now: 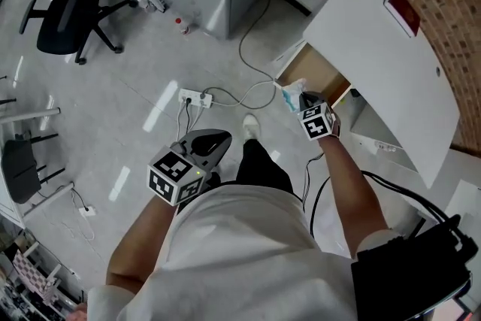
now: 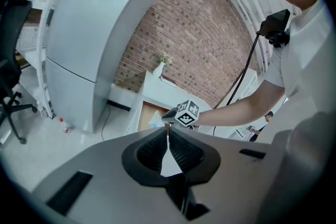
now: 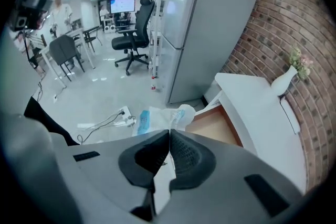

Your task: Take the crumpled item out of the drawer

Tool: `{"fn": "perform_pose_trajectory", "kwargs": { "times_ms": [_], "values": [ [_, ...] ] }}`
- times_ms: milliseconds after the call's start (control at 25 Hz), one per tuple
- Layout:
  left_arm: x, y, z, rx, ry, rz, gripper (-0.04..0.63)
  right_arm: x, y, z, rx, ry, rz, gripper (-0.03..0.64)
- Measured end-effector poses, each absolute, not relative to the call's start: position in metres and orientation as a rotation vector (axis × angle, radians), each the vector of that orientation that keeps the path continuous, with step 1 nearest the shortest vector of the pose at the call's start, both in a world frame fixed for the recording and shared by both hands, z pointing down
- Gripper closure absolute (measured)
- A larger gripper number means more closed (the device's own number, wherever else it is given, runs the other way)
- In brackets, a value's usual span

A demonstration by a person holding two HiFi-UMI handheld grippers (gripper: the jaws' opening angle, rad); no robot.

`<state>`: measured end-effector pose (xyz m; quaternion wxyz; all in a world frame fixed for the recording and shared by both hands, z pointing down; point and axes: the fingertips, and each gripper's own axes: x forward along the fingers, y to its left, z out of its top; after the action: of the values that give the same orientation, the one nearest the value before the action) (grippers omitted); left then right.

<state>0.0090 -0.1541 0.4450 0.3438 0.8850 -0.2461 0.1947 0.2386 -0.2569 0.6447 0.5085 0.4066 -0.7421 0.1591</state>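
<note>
Entry: crumpled item [image 3: 157,117] — pinched in my right gripper [image 3: 169,136] at the drawer [image 1: 319,75] front; left gripper [image 2: 167,140] pressed together, empty. Next, I reckon — carry it clear.

right claw [image 3: 169,132] clamped on crumpled bag [image 3: 157,117] | drawer [image 3: 212,126] open beside it

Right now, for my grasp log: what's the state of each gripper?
Left gripper: jaws shut, nothing between them.
Right gripper: jaws shut on the crumpled item.
</note>
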Motion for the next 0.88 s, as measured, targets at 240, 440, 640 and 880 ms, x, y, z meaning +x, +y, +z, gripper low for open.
{"fn": "perform_pose_trajectory", "kwargs": {
  "times_ms": [240, 440, 640, 880],
  "values": [
    [-0.022, -0.119, 0.425, 2.346, -0.619, 0.510, 0.569, 0.195, -0.200, 0.592, 1.014, -1.841, 0.405, 0.586],
    [-0.044, -0.087, 0.410, 2.388, -0.617, 0.503, 0.569, 0.157, -0.149, 0.555, 1.016, -1.877, 0.414, 0.586],
    [-0.061, -0.054, 0.392, 2.423, -0.617, 0.484, 0.569, 0.127, -0.098, 0.516, 1.024, -1.912, 0.420, 0.586],
    [-0.082, -0.018, 0.384, 2.447, -0.592, 0.485, 0.569, 0.100, -0.047, 0.480, 1.046, -1.947, 0.404, 0.586]
  ]
}}
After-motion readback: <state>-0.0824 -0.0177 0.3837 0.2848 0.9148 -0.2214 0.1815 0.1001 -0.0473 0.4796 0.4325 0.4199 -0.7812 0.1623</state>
